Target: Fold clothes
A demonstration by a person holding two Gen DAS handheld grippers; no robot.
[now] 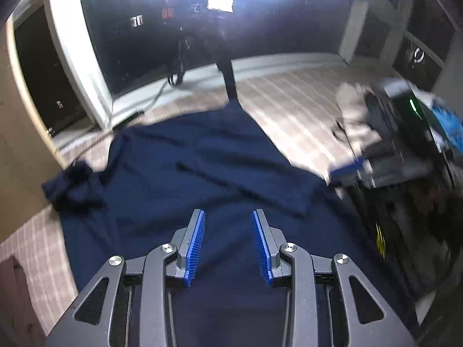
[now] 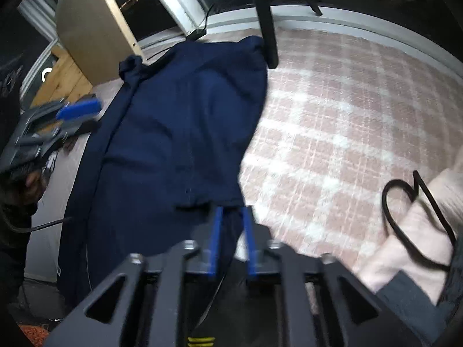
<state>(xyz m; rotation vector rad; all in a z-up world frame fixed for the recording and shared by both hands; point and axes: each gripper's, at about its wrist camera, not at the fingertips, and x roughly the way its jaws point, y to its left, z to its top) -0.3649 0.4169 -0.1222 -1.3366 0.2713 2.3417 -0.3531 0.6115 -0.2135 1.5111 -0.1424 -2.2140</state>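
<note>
- The soft, creased navy garment lies spread across the pink checked cloth, centre of frame.
- Left gripper: ribbed blue jaws apart above it.
- Right gripper: jaws clamped on the garment's hem, bottom centre.

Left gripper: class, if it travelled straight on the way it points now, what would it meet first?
Most likely the navy garment spread right ahead of the open left gripper; depth is unclear, but the cloth fills the line before the checked cover.

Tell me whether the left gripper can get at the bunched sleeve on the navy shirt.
Probably yes. The left gripper hangs open over the navy shirt, and the bunched sleeve lies ahead to its left with only flat cloth between them.
</note>
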